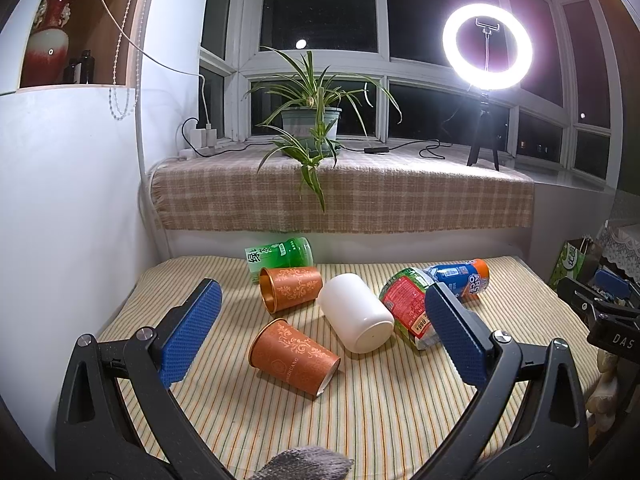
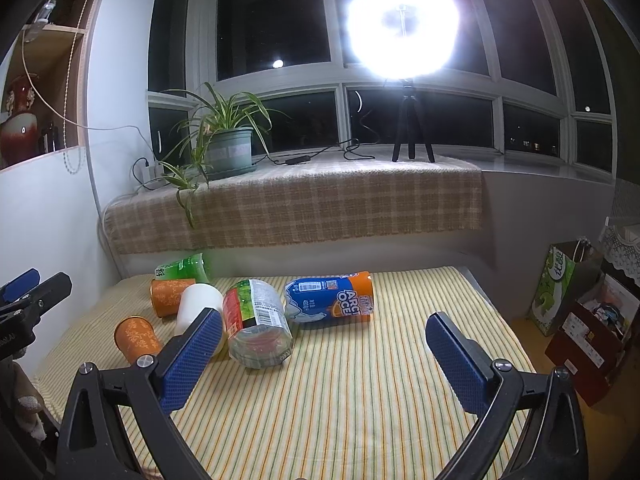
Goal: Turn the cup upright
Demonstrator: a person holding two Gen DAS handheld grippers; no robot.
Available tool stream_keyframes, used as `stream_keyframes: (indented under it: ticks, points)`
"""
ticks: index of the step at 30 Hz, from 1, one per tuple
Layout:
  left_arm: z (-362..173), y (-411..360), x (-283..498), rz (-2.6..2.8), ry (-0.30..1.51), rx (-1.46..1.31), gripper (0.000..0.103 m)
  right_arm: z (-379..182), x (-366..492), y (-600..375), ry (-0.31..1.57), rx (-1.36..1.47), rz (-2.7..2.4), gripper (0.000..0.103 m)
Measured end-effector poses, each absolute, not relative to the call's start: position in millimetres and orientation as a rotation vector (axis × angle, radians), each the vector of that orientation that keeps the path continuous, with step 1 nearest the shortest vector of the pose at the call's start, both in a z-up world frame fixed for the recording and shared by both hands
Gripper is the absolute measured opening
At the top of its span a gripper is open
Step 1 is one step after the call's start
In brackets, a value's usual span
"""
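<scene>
**A:** Checking progress here. Anything upright yet?

**B:** Nope, looking like square one. Lying on their sides on the striped cloth (image 1: 360, 420): white cup (image 1: 356, 312), near orange cup (image 1: 292, 354), far orange cup (image 1: 290, 288). All three tipped over, none standing.

**A:** Grippers doing anything?

**B:** Hovering, basically. Left gripper (image 1: 324, 332) spread wide, holding nothing, framing the white cup and the near orange cup between its fingers without touching either. Right gripper (image 2: 324, 354) also spread wide and empty, sitting well right of the white cup, over bare cloth.

**A:** Where exactly around the white cup?

**B:** Far orange cup just behind-left of it, maybe touching, hard telling. Near orange cup in front-left, close but apart. Crushed red-green bottle (image 1: 408, 308) lying right beside it on the right, blue-orange bottle (image 1: 460, 276) past that. Green bottle (image 1: 280, 254) further back behind the far orange cup.

**A:** So what's left?

**B:** Everything, judging by this: closing on a cup, lifting, rotating, setting down on its base. Guessing the left side going first, being lined up already. Not knowing which cup, though.
</scene>
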State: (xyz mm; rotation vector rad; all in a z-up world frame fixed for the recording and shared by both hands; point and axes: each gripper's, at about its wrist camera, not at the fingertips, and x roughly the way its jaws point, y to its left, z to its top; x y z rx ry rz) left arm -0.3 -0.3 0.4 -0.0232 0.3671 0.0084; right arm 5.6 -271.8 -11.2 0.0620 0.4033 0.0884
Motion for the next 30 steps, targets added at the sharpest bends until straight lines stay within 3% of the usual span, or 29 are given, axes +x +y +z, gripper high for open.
stream_keyframes:
  ticks: [30]
  points:
    - [0.6,-0.1,-0.5,0.008,0.367,-0.023,0.103,-16.1,5.9,-276.0,0.416,0.08,0.079,0.103]
